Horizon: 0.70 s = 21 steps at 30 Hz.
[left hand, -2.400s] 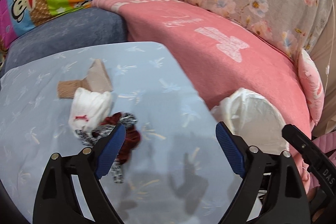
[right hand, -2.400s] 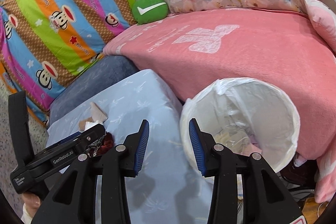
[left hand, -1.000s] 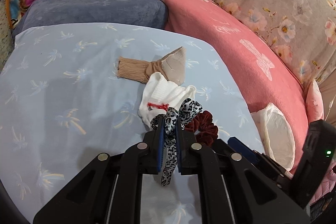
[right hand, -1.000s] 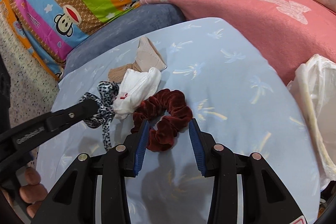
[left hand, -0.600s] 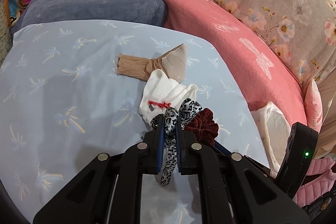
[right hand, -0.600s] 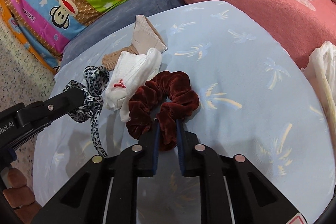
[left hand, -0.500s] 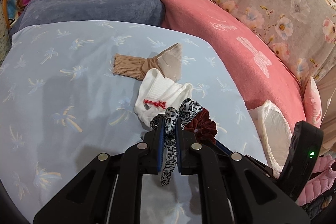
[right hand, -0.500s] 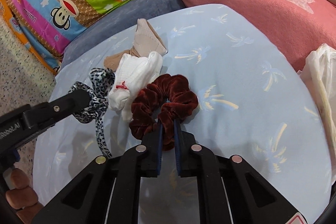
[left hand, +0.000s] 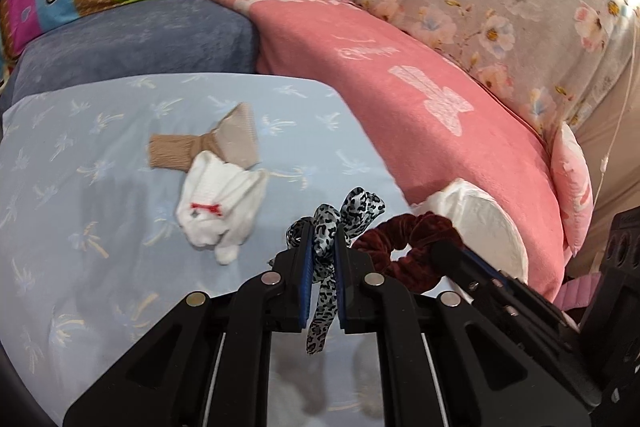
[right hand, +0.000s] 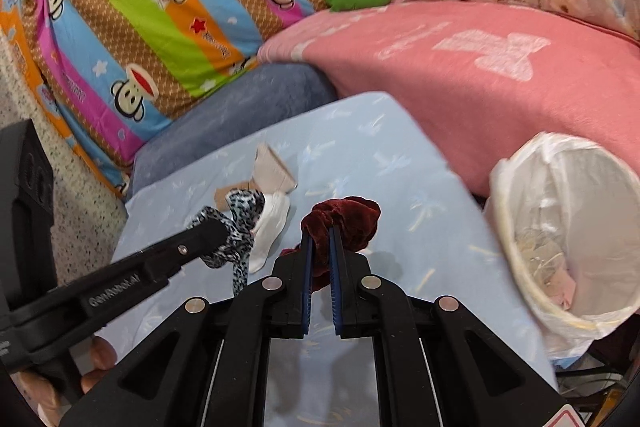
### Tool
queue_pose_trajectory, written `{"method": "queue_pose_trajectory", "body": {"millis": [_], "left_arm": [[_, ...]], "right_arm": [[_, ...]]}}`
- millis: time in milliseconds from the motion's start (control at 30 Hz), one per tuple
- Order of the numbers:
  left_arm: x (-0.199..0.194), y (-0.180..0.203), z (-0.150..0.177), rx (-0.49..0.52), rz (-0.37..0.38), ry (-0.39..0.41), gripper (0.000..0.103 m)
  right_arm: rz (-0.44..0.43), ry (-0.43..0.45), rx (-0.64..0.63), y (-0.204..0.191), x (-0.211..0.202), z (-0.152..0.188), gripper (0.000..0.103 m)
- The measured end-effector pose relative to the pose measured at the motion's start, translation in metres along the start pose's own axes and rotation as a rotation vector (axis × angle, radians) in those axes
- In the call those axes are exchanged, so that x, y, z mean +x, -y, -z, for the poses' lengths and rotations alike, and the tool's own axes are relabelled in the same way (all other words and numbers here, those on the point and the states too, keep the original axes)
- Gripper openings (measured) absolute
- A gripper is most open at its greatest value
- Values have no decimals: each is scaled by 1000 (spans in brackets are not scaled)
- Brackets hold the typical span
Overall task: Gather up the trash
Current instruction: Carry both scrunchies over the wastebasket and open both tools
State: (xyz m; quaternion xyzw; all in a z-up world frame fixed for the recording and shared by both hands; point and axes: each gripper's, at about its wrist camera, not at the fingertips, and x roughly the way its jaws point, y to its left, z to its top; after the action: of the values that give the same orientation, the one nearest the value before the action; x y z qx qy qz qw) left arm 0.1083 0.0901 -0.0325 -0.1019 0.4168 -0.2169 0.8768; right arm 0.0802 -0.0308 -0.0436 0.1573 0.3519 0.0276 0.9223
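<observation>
Maroon scrunchie (right hand: 347, 217), tail behind tongs (right hand: 320, 235)

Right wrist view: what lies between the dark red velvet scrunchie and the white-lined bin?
Only bare pale blue palm-print cloth between the dark red velvet scrunchie and the white-lined bin; the right wrist view shows it.

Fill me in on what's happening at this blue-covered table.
A person with a handheld gripper in each hand is clearing cloth items. The left gripper is shut on a leopard-print scrunchie, and the right gripper, whose jaws have just closed, is shut on a dark red velvet scrunchie; both hang clear of the blue tablecloth. A white sock and a tan sock lie there untouched. The lined trash bin stands open at the table's right edge.
</observation>
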Motion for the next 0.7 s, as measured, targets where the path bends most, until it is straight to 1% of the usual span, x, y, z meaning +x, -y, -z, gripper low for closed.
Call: {"method": "queue_pose_trajectory", "body": {"millis": [133,300,533,700], "left_arm": [[3,31,-4,53,35,1,10],[12,75,-10,117,84,-1,10],[25,125,-13,183,152,-17,10],[38,156,-12,226,194,-43,10]], "right_arm": [[22,58,31,24,-31,-10,7],[69,120,72,63,-65,-20,7],[131,182,125,114,-99,-29,7],[165,200,151,143,-110,-33,7]]}}
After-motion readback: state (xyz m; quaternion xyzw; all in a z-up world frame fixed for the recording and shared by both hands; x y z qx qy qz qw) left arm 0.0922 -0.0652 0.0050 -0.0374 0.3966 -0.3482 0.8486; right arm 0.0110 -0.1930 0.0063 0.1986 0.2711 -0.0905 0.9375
